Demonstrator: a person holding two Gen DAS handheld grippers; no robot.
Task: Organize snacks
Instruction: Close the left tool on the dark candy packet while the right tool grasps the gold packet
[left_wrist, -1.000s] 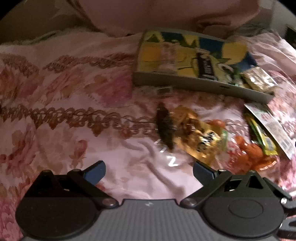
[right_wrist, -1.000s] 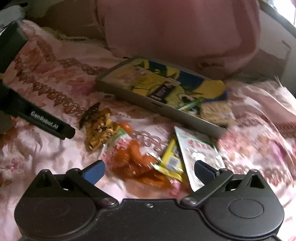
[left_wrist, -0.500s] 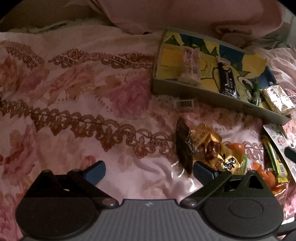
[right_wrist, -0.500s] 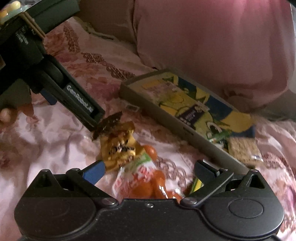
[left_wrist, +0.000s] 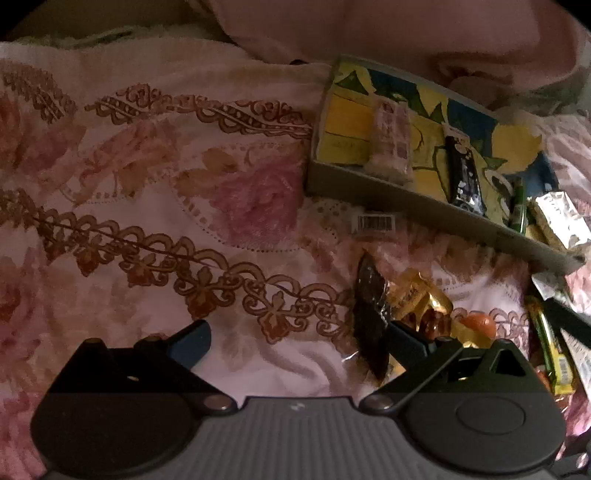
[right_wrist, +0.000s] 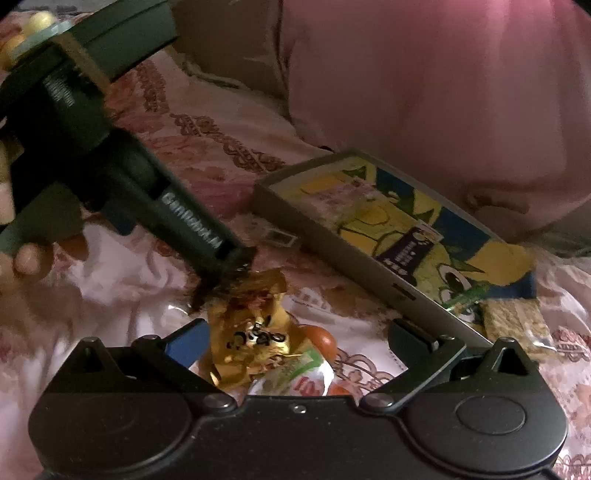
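A shallow grey tray (left_wrist: 388, 188) with a yellow and blue cartoon bottom lies on the floral bedspread; it also shows in the right wrist view (right_wrist: 317, 218). It holds a pink packet (left_wrist: 389, 144), a black bar (left_wrist: 463, 170) and a green stick (left_wrist: 517, 203). A dark brown packet (left_wrist: 369, 306) and a gold packet (left_wrist: 421, 299) lie in front of it. My left gripper (left_wrist: 295, 339) is open, its right finger beside the dark packet. My right gripper (right_wrist: 295, 339) is open over the gold packet (right_wrist: 255, 328) and an orange snack bag (right_wrist: 306, 365).
A barcode label (left_wrist: 373, 223) lies before the tray. A crumbly bar in clear wrap (right_wrist: 517, 325) sits at the tray's right end. Yellow-green packets (left_wrist: 550, 350) lie at far right. A pink pillow (right_wrist: 424, 74) is behind the tray. The left gripper's body (right_wrist: 147, 192) crosses the right wrist view.
My left gripper has moved down and right, so the dark packet now sits by its right finger. My right gripper has moved left and closer over the gold packet.
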